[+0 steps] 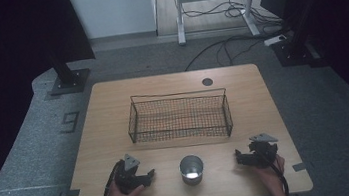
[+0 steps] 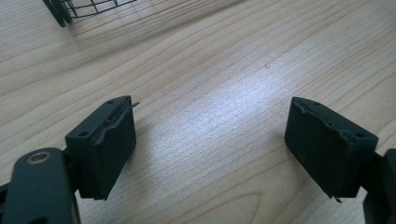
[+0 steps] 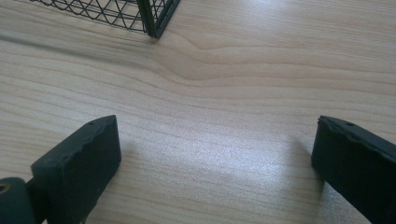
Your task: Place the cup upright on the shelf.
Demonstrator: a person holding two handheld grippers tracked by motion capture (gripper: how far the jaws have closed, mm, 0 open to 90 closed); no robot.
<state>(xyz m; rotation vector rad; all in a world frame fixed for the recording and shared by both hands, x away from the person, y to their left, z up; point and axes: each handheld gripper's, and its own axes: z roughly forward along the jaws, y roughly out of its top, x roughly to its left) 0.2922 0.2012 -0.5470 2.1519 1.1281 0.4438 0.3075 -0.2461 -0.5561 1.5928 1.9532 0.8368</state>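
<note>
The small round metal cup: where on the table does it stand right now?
In the high view, the small round metal cup stands near the wooden table's front edge, midway between the two tongs, in front of the black wire basket.

In the high view the person's forearms are cut off by the bottom edge just past the hands, and the left gripper's (image 1: 146, 176) cable leaves the picture there too. The metal cup's (image 1: 191, 169) inside, near the desk's (image 1: 113, 105) front edge, is too small and glary to read. In the left gripper view the wire basket (image 2: 77, 8) shows as one corner, cut by the top edge; in the right gripper view the basket is likewise clipped
</note>
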